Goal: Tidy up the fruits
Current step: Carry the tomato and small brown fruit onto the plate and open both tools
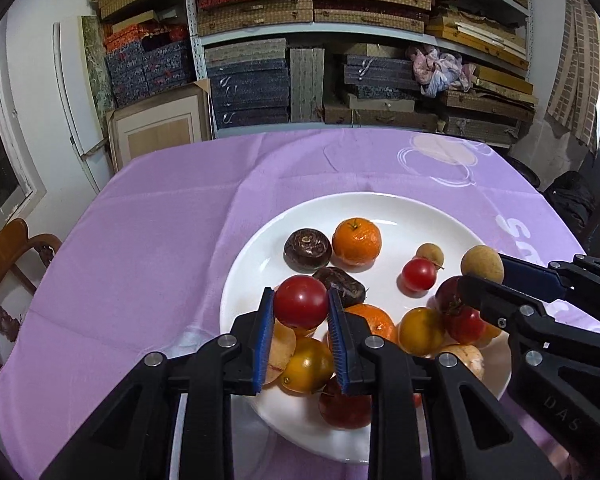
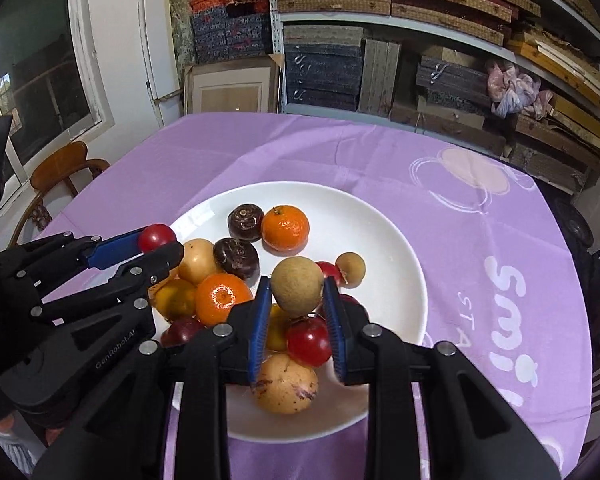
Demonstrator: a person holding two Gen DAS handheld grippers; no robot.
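Note:
A white plate [image 1: 432,216] [image 2: 384,236] on the purple cloth holds several fruits: oranges [image 1: 356,242] [image 2: 285,228], dark water chestnuts [image 1: 308,248] [image 2: 245,222], red and yellow tomatoes and small tan longans [image 1: 430,253] [image 2: 351,269]. My left gripper [image 1: 300,302] [image 2: 160,240] is shut on a red tomato [image 1: 301,301] [image 2: 156,237], lifted over the plate's left side. On the right, a tan round longan [image 2: 297,286] [image 1: 482,265] sits lifted above the fruit pile, with my right gripper [image 2: 296,294] [image 1: 480,276] shut on it.
The purple tablecloth [image 1: 148,240] covers a round table. A wooden chair [image 1: 8,248] [image 2: 60,164] stands at the left edge. Shelves stacked with boxes [image 1: 340,40] fill the wall behind the table. A window [image 2: 32,60] is on the left.

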